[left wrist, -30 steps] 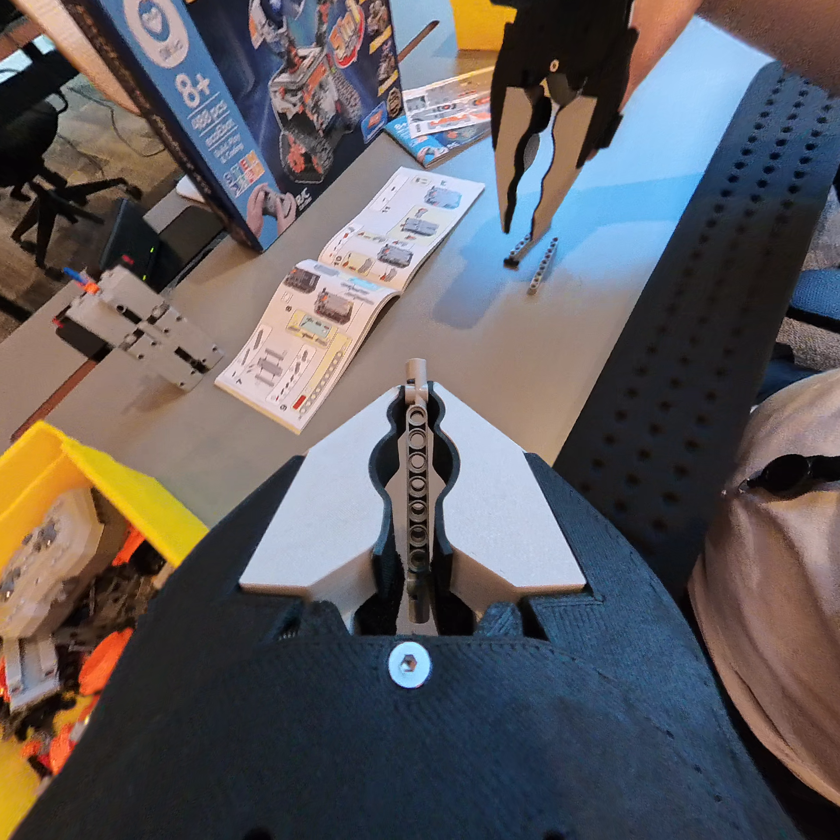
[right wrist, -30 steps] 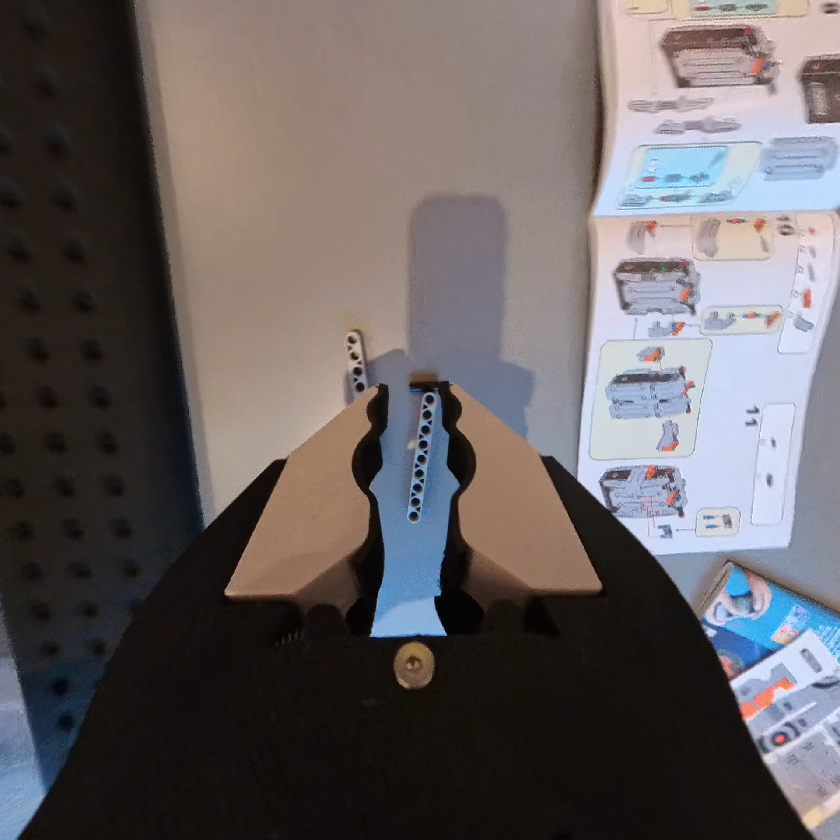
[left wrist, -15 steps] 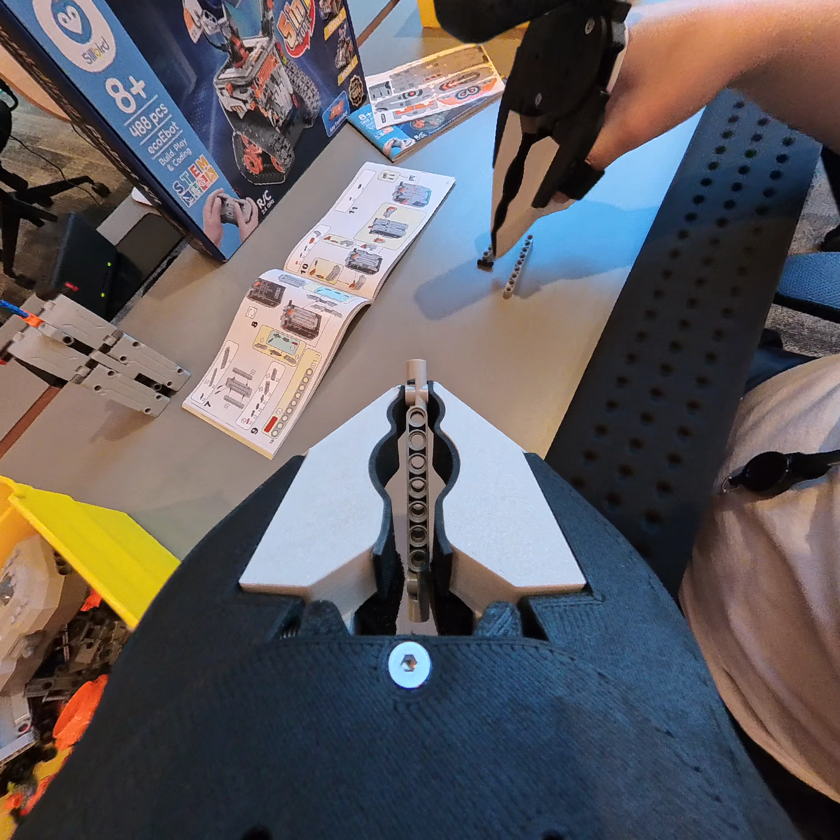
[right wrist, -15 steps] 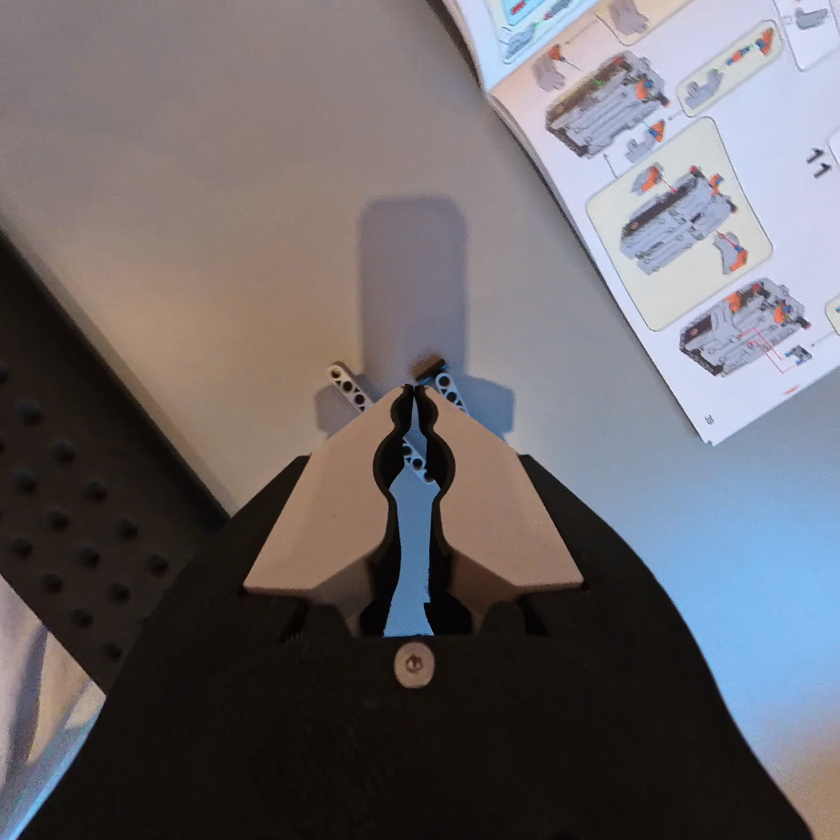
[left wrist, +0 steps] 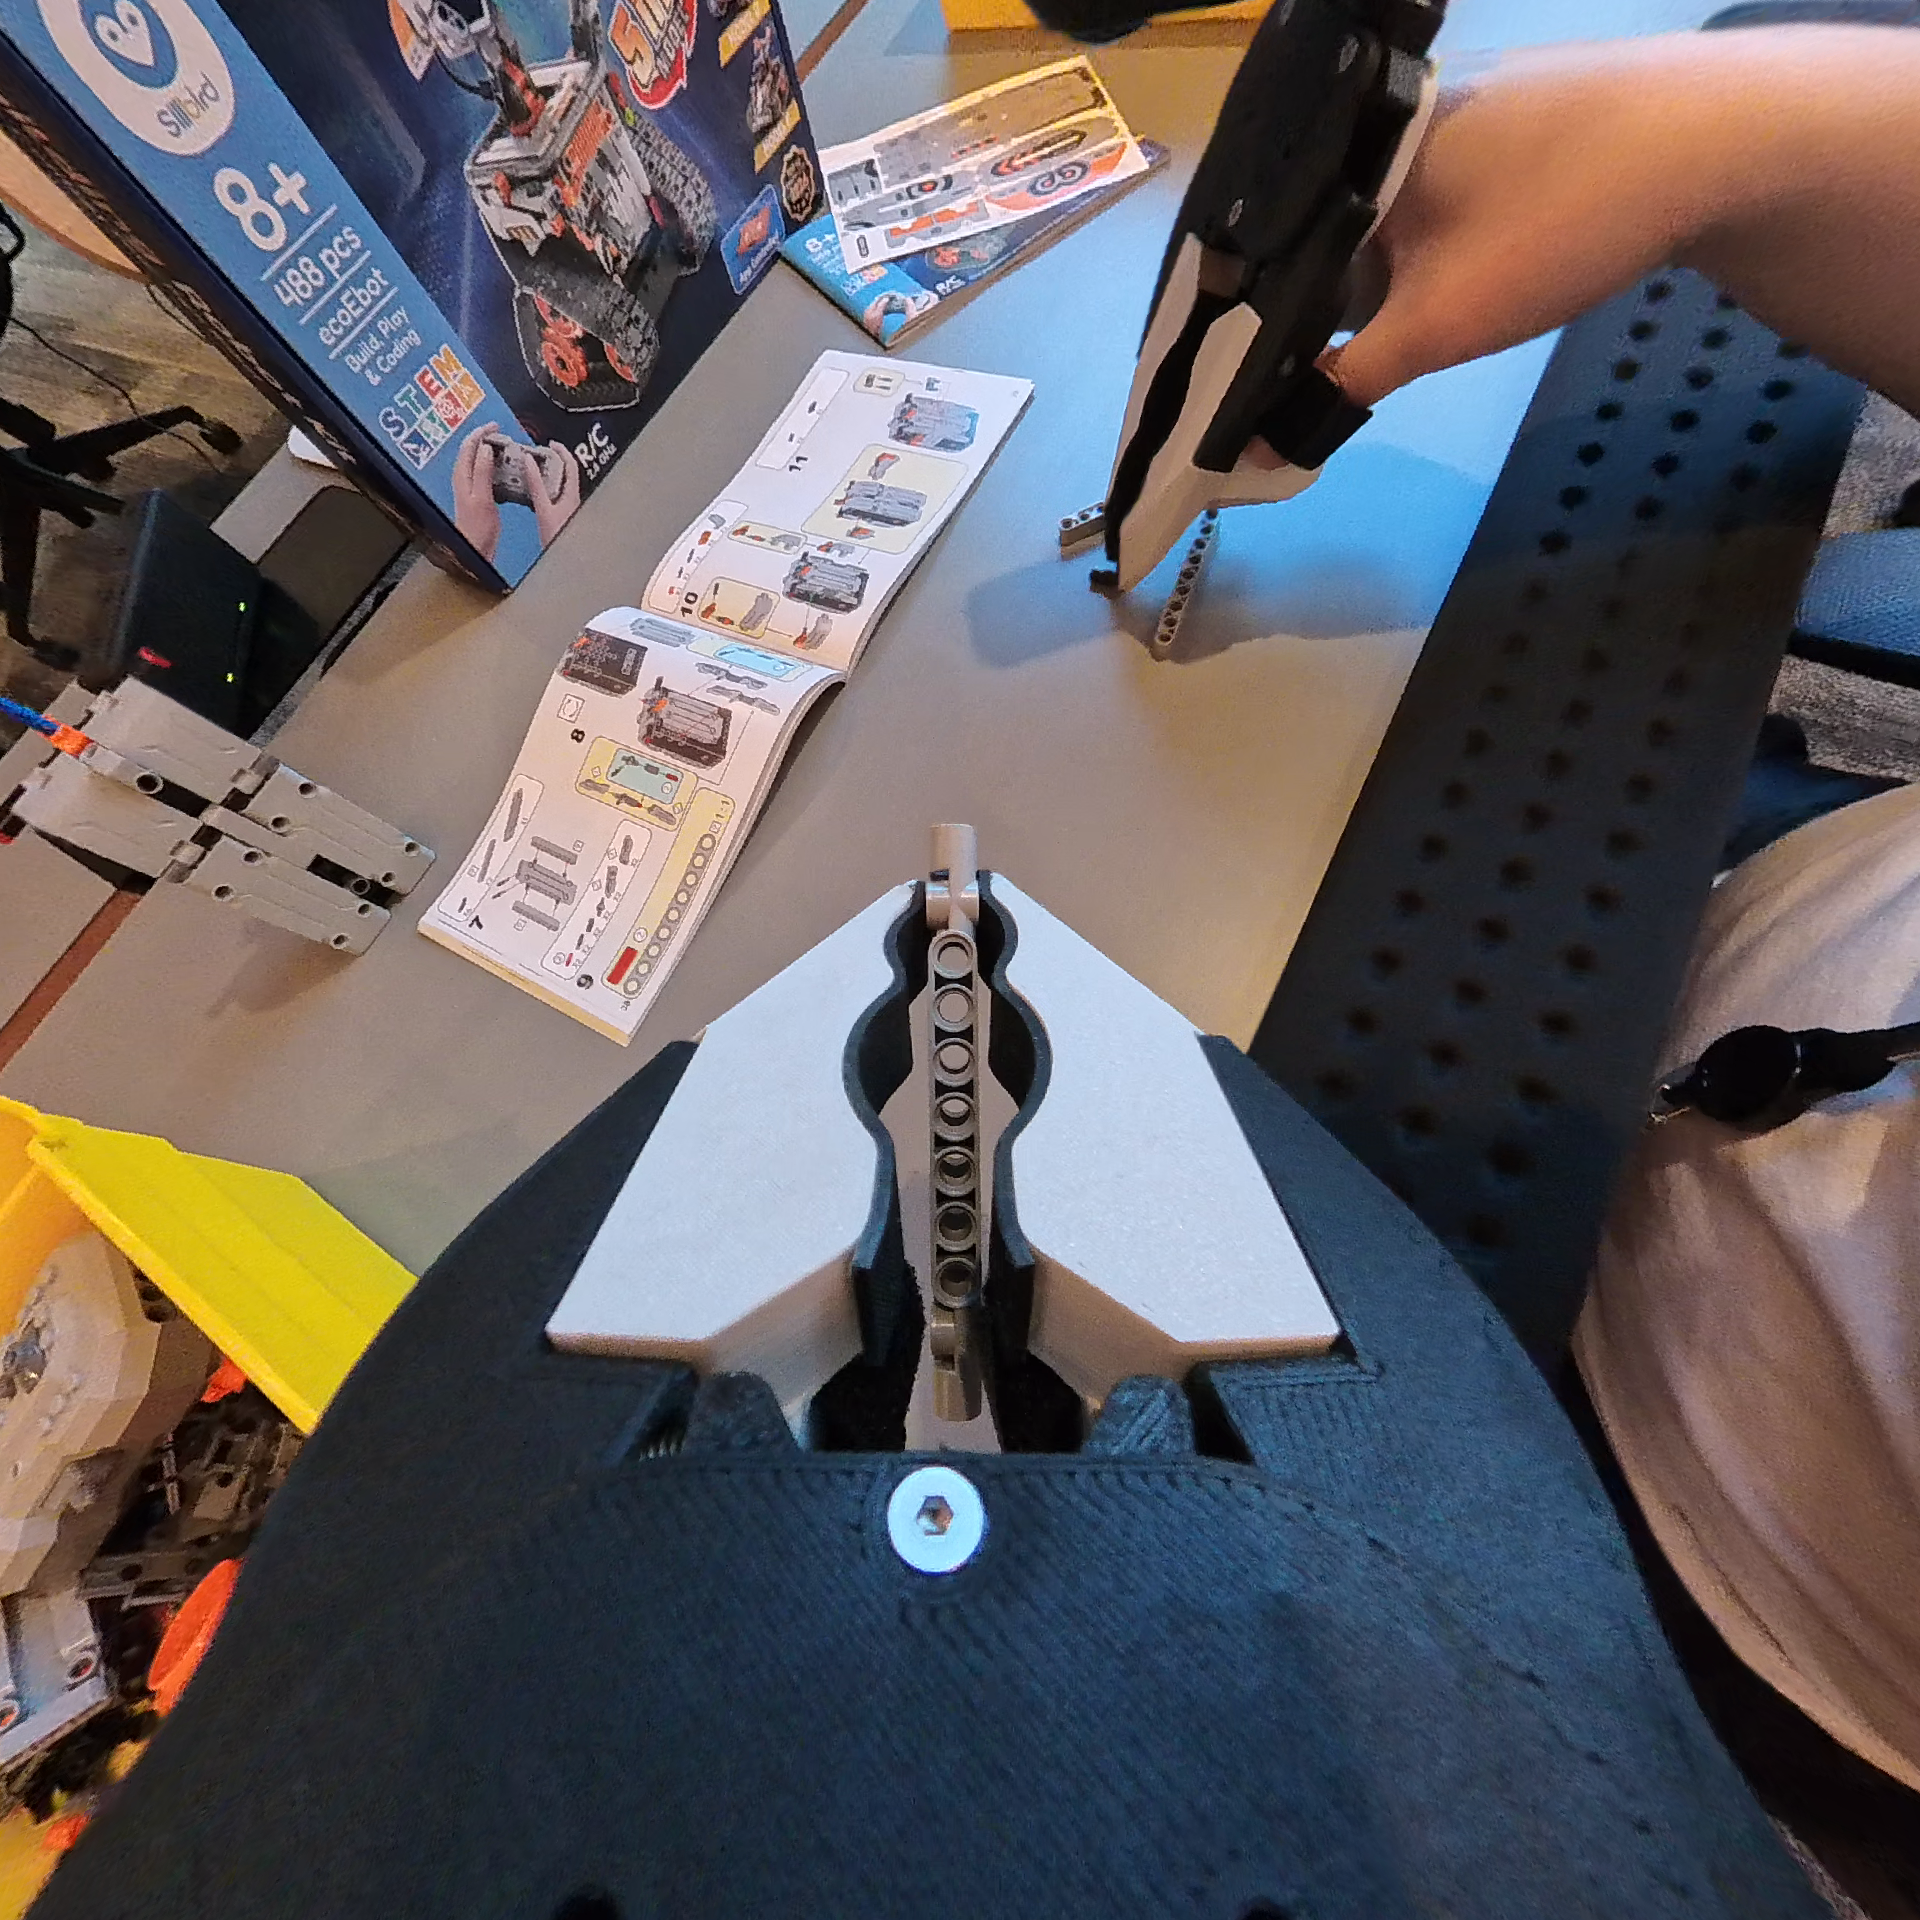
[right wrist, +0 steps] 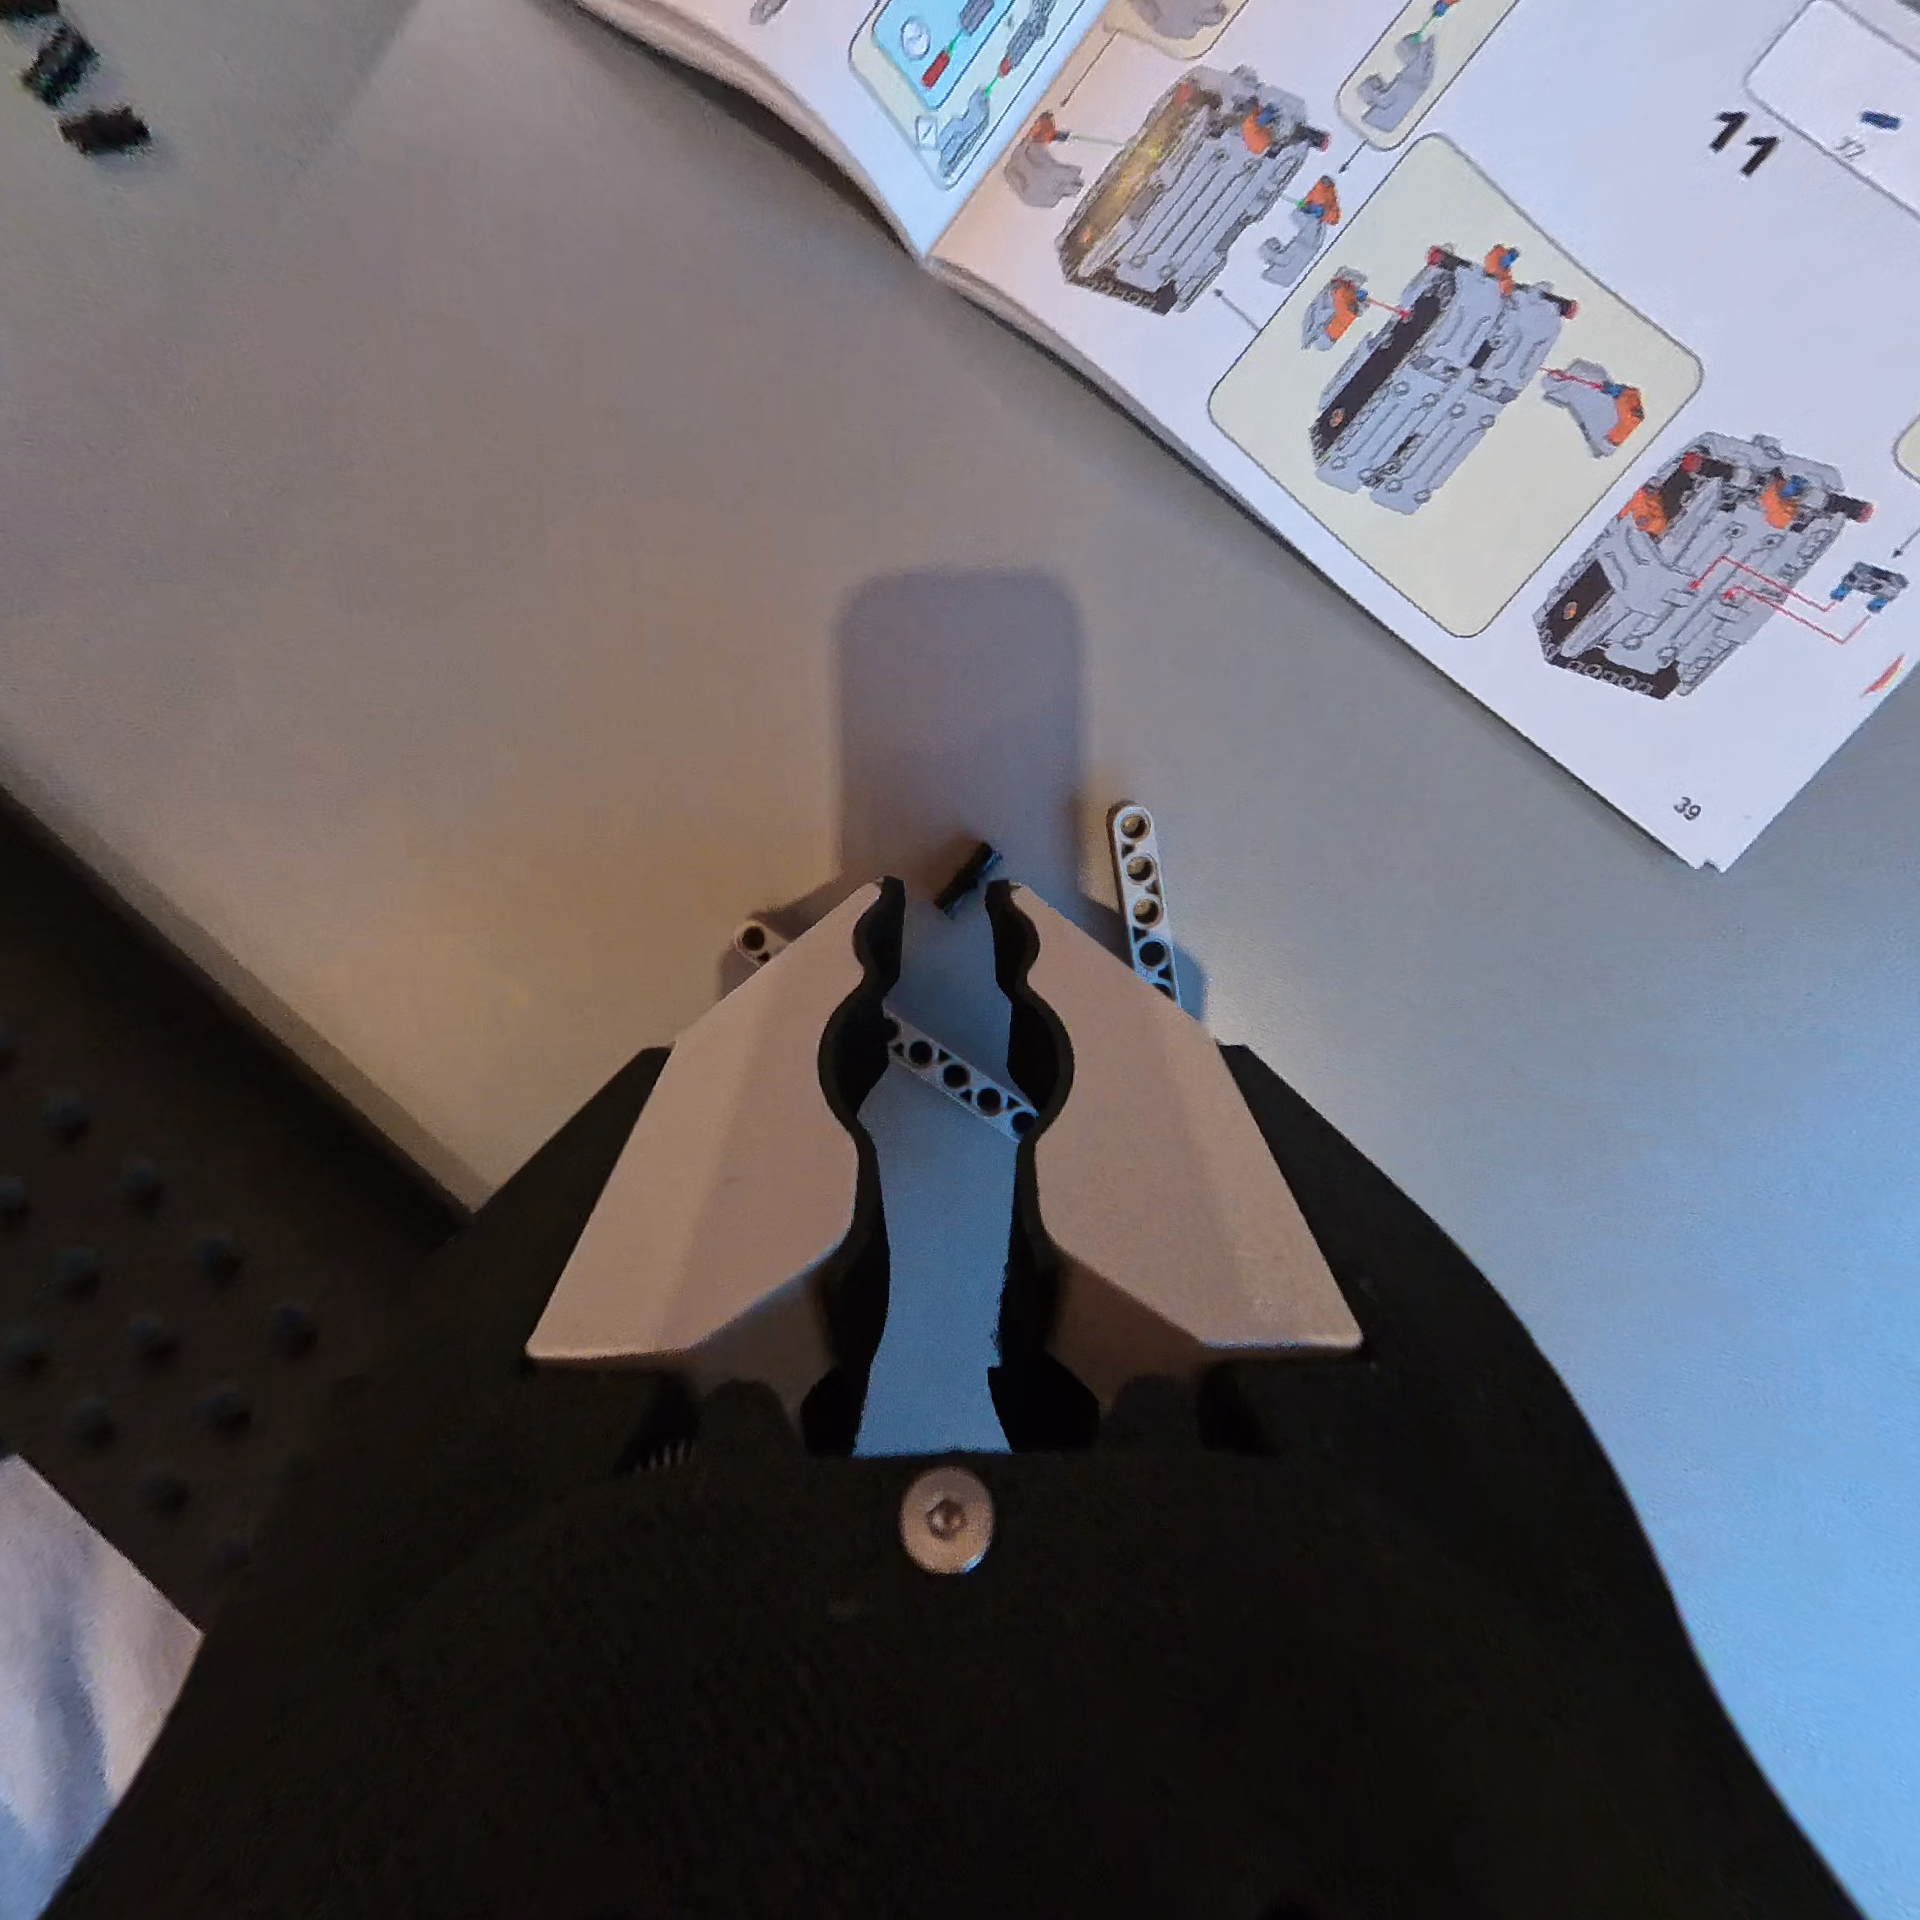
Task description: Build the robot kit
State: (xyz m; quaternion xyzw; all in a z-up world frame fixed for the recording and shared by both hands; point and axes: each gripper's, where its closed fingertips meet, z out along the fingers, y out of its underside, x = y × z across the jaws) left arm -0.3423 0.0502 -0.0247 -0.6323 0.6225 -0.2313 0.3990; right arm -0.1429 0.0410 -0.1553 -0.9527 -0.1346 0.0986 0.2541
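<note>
My left gripper is shut on a dark grey perforated beam that lies lengthwise between the fingers, with a light grey connector poking past the tips. It hovers over the grey table. My right gripper points down at the table with its jaws slightly apart and empty. A small black pin lies just ahead of the tips. One light grey beam lies under the fingers, and another lies to the right. The right gripper also shows in the left wrist view.
An open instruction booklet lies mid-table and also shows in the right wrist view. A blue toy box, a sticker sheet, a grey assembly and a yellow parts bin stand left. A black perforated panel runs along the right. One gripper's finger ends stand about 25 cm off the other's. The right tips stand about 15 cm off the black perforated panel.
The right gripper has turned over the beams and its jaws, almost closed half a second ago, have parted a little. The left gripper still holds its beam and has barely moved.
</note>
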